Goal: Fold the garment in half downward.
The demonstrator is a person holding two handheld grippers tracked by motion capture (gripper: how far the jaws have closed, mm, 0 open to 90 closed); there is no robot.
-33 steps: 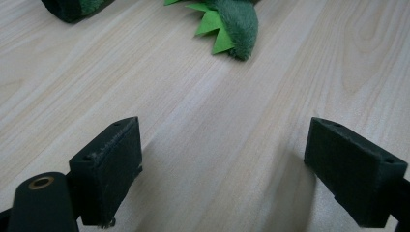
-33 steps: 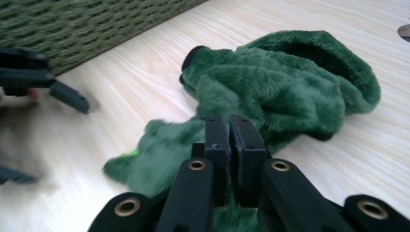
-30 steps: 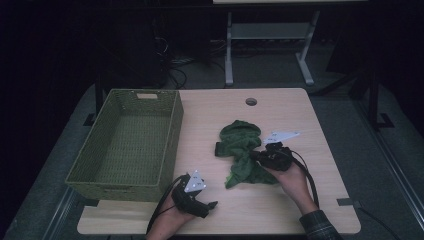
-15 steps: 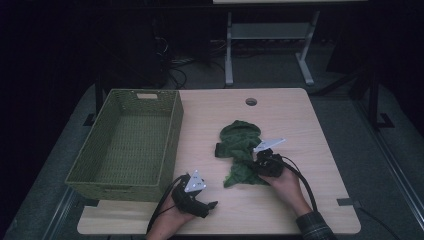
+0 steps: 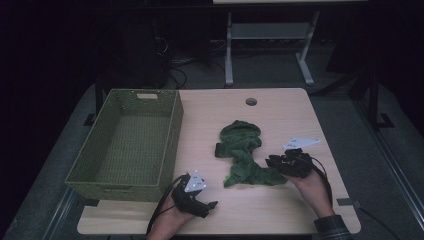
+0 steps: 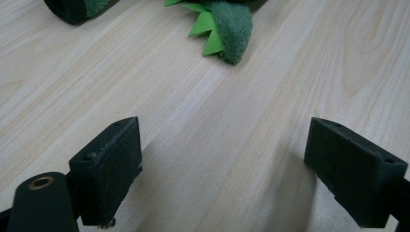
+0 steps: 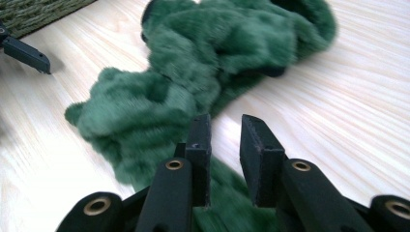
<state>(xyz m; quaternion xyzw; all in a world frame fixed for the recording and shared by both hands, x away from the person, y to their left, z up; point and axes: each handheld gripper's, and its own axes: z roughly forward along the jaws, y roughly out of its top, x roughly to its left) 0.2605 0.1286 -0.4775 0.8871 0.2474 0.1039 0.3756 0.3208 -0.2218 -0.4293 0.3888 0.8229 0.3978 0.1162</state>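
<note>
At nine o'clock on the table stands an empty green woven basket, its near rim close to the left gripper, which rests at about seven o'clock with jaws spread wide and nothing between them; in the left gripper view only bare wood lies between the pads, with a spiked tip of the toy beyond. At the centre, running toward five o'clock, lies the green plush garment or toy, crumpled flat on the wood, well apart from the basket. At its four-o'clock end sits the right gripper, low over the fur; its jaws have just been opening and now stand a narrow gap apart, with plush under and ahead of them but none pinched between the pads in the right gripper view. The step in hand looks like taking a fresh hold of the plush. To do it well, the jaws likely need to part further, push into a thick fold rather than skim loose pile, then close firmly before lifting toward the basket at nine o'clock.
</note>
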